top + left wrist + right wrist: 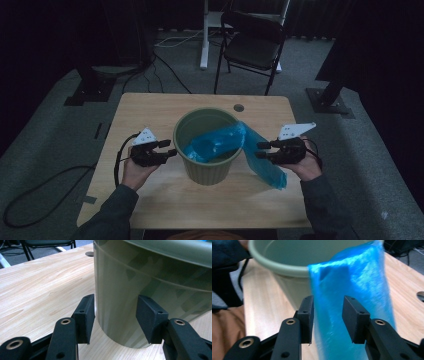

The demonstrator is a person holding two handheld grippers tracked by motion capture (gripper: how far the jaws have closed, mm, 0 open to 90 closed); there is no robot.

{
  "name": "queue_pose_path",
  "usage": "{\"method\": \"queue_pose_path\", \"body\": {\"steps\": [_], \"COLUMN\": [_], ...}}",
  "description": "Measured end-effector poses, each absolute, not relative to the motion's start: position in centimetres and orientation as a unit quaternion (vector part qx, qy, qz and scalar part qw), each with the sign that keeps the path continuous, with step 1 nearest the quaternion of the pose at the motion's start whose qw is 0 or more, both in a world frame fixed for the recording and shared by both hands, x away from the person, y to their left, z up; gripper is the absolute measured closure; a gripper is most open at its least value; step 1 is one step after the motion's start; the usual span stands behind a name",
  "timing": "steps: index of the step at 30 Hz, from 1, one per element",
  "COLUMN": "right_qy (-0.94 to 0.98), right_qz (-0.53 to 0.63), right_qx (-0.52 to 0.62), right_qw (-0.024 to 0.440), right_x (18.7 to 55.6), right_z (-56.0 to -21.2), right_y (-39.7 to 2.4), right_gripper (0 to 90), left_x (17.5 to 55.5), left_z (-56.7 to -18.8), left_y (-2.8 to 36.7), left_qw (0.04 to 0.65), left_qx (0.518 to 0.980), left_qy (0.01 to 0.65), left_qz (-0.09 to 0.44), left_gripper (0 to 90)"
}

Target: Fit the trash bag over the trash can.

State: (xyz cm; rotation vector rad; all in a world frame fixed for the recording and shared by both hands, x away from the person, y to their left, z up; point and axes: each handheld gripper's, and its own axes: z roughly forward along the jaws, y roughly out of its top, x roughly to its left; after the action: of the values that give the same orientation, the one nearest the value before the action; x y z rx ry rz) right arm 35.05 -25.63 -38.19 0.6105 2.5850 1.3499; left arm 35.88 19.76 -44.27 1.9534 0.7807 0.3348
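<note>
A pale green bin [205, 170] stands mid-table. A blue plastic bag [215, 142] lies partly inside it, drapes over the right rim and hangs down to the tabletop. My left gripper [170, 148] is at the bin's left side, jaws open and pointing at its wall. In the left gripper view the gripper [116, 317] has the curved bin wall [150, 277] bulging between its pads, with no grip on it. My right gripper [260, 150] is on the bin's right. In the right gripper view the gripper [328, 317] stands open around the hanging bag [354, 277], pads apart from it.
The wooden table [150, 110] has a round cable hole [238, 107] behind the bin. A black folding chair [252, 45] and a white stand leg [204, 35] sit beyond the far edge. Cables run over the grey floor at left.
</note>
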Motion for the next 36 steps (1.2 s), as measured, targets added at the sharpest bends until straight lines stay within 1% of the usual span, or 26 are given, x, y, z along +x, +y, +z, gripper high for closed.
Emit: {"method": "queue_pose_path", "body": {"steps": [2, 5, 6, 7, 8, 10, 12, 18, 22, 25, 30, 36], "right_qy": [0.868, 0.878, 0.880, 0.883, 0.883, 0.885, 0.883, 0.876, 0.873, 0.871, 0.872, 0.872], "right_qz": [0.449, 0.425, 0.418, 0.411, 0.411, 0.404, 0.402, 0.408, 0.418, 0.426, 0.429, 0.431], "right_qx": [0.202, 0.207, 0.211, 0.213, 0.213, 0.216, 0.220, 0.224, 0.218, 0.213, 0.203, 0.193], "right_qw": [0.072, 0.076, 0.078, 0.083, 0.083, 0.089, 0.097, 0.124, 0.126, 0.123, 0.121, 0.132], "right_x": [34.7, 34.8, 34.9, 35.1, 35.1, 35.5, 35.7, 35.8, 36.1, 36.4, 36.9, 37.4], "right_z": [-38.5, -39.4, -39.7, -39.9, -39.9, -40.1, -40.0, -38.9, -37.9, -37.2, -36.3, -35.4], "right_y": [-25.7, -25.3, -25.2, -25.2, -25.2, -25.3, -25.4, -25.6, -25.6, -25.4, -24.9, -24.0], "right_gripper": [60.0, 60.7, 63.9, 69.6, 69.6, 84.6, 89.7, 90.0, 90.0, 90.0, 90.0, 90.0], "left_x": [35.8, 35.8, 35.9, 35.9, 35.9, 36.0, 36.0, 35.6, 35.5, 35.6, 35.8, 36.0], "left_z": [-44.2, -44.2, -44.2, -44.2, -44.2, -44.1, -43.9, -42.8, -42.0, -40.9, -39.8, -38.9], "left_y": [19.6, 19.3, 19.2, 19.2, 19.2, 19.3, 19.5, 20.2, 20.5, 21.0, 21.3, 21.4], "left_qw": [0.484, 0.484, 0.483, 0.483, 0.483, 0.485, 0.486, 0.496, 0.501, 0.505, 0.512, 0.520], "left_qx": [0.804, 0.805, 0.806, 0.806, 0.806, 0.805, 0.803, 0.796, 0.792, 0.796, 0.794, 0.791], "left_qy": [0.318, 0.315, 0.314, 0.313, 0.313, 0.315, 0.315, 0.314, 0.312, 0.300, 0.292, 0.288], "left_qz": [0.138, 0.135, 0.135, 0.136, 0.136, 0.136, 0.137, 0.149, 0.155, 0.148, 0.147, 0.146], "left_gripper": [49.6, 49.6, 49.6, 49.5, 49.6, 49.6, 49.6, 49.6, 49.6, 52.9, 52.4, 50.7]}}
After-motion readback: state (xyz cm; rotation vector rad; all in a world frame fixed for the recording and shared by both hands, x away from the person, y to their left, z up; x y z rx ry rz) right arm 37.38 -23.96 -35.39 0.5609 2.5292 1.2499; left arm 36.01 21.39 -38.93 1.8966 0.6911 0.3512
